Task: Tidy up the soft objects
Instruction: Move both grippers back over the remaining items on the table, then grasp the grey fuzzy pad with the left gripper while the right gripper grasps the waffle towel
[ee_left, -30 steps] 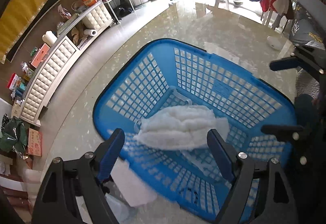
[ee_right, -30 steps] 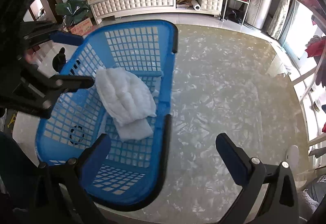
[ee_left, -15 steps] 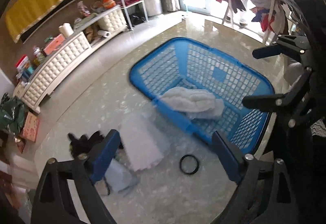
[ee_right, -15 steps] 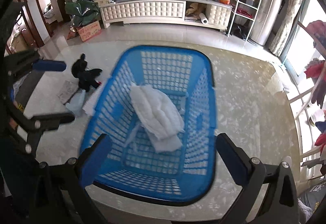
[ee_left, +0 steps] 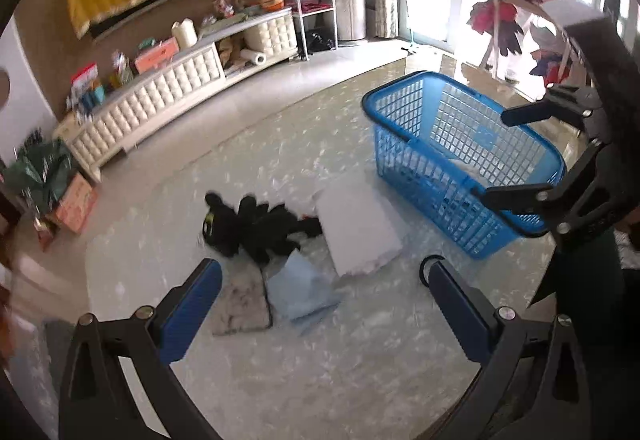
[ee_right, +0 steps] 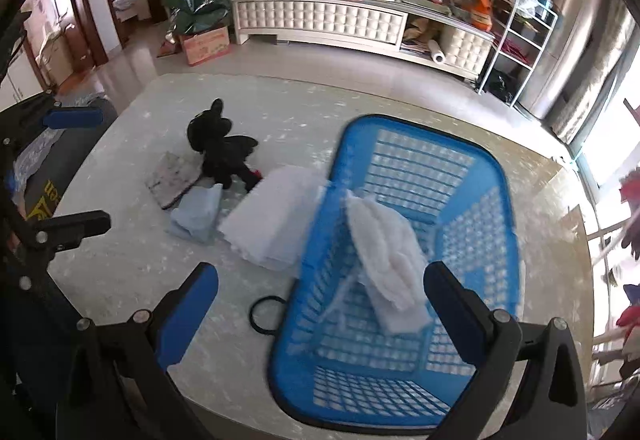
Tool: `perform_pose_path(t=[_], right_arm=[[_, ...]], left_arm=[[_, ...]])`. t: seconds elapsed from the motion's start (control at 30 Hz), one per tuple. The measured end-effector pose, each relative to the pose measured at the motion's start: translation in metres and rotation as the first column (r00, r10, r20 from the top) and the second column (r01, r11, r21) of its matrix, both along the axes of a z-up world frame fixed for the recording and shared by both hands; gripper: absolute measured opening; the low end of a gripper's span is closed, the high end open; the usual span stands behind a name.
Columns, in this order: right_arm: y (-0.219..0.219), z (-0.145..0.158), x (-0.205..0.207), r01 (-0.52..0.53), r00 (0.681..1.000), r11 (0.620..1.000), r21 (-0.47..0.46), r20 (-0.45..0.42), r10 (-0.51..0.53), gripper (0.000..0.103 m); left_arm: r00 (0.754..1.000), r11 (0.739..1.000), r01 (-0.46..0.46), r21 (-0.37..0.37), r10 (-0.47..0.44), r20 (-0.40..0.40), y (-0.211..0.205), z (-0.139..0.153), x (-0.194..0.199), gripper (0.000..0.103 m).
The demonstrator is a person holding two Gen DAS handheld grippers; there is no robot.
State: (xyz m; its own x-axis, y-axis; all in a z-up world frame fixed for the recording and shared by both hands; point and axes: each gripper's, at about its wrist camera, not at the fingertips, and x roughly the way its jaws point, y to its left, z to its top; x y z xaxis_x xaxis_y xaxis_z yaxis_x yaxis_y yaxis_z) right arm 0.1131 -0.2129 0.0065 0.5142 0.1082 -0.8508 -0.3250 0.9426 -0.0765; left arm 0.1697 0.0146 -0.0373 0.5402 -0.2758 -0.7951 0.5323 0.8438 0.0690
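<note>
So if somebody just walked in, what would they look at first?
Probably the big blue basket on the pale table, with a fluffy white cloth lying inside it. Next, the black plush toy sprawled on the table beside a folded white towel, a light blue cloth and a grey cloth. Both grippers hang open and empty.

We note a blue lattice basket [ee_right: 404, 276] on the pale table, a white fluffy cloth [ee_right: 386, 252] draped inside. Just left lies a flat white folded towel [ee_right: 276, 216]; beside it a light-blue cloth [ee_right: 196, 214], a grey mottled pad [ee_right: 170, 180], a black plush toy [ee_right: 222, 150].
</note>
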Motion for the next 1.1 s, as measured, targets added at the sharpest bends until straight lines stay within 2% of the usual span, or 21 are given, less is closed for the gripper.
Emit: perform_pose_path(t=[0.3, 0.57, 0.77, 0.93, 1.1], right_arm=[[0.055, -0.020, 0.026, -0.032, 0.999, 0.999, 0.009, -0.031, 0.032, 0.103], [0.099, -0.049, 0.043, -0.061, 0.995, 0.998, -0.035, -0.081, 0.058, 0.103], [0.116, -0.069, 0.052, -0.072, 0.991, 0.996, -0.054, -0.114, 0.066, 0.103], [0.121, -0.085, 0.062, -0.052, 0.989, 0.998, -0.045, -0.144, 0.045, 0.103], [0.117, -0.101, 0.073, 0.027, 0.989, 0.995, -0.095, -0.139, -0.040, 0.103]], left_arm=[[0.992, 0.993, -0.111, -0.040, 0.108, -0.063, 0.067, -0.033, -0.004, 0.103], [0.966, 0.970, -0.236, -0.056, 0.228, -0.125, 0.119, -0.064, 0.015, 0.103], [0.959, 0.965, -0.255, -0.060, 0.244, -0.146, 0.128, -0.082, 0.033, 0.103], [0.944, 0.960, -0.280, -0.005, 0.275, -0.181, 0.132, -0.112, 0.054, 0.103], [0.930, 0.953, -0.303, -0.022, 0.291, -0.223, 0.141, -0.133, 0.072, 0.103]])
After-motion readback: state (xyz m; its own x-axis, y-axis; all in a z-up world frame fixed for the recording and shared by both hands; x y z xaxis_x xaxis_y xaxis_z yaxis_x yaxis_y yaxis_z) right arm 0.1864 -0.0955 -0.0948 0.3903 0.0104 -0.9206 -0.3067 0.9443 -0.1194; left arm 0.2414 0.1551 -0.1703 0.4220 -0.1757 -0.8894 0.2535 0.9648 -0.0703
